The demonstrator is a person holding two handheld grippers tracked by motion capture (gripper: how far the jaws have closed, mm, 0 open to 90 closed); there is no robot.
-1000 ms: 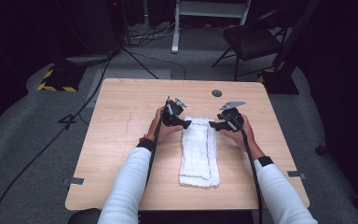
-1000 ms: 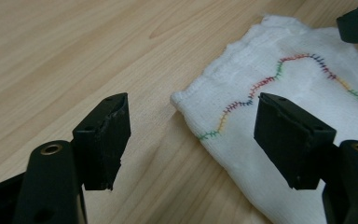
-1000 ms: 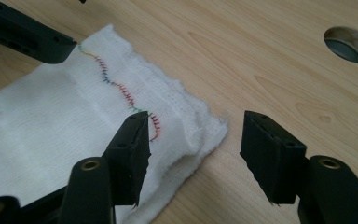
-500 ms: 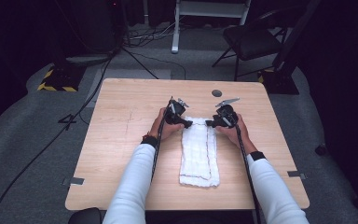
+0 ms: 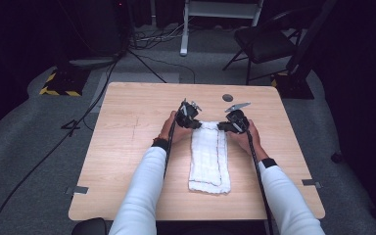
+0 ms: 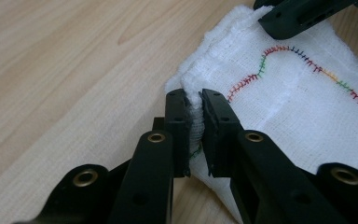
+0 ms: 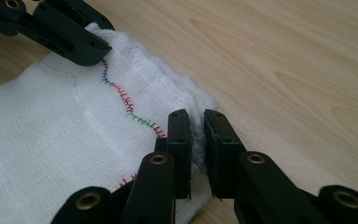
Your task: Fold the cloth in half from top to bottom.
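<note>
A folded white cloth [image 5: 208,156] with coloured stitching lies lengthwise on the wooden table [image 5: 127,147]. My left gripper [image 5: 194,122] sits at its far left corner, and its jaws have just been closing; they now pinch the cloth's edge [image 6: 193,109]. My right gripper [image 5: 223,126] is at the far right corner, and its jaws have likewise just been closing onto a fold of the cloth [image 7: 197,128]. The stitched line [image 7: 126,102] runs across the cloth between the two grippers. The other gripper's black jaws show far off in each gripper view.
A small dark round disc [image 5: 227,97] lies on the table beyond the cloth. Behind the table stand a dark chair [image 5: 259,39] and a white frame [image 5: 220,12], with cables on the grey floor. Tape marks [image 5: 80,189] sit at the table's near corners.
Both grippers have closed on the cloth's far corners. The right hand moved slightly inward and down to the right corner; the left hand stayed put.
</note>
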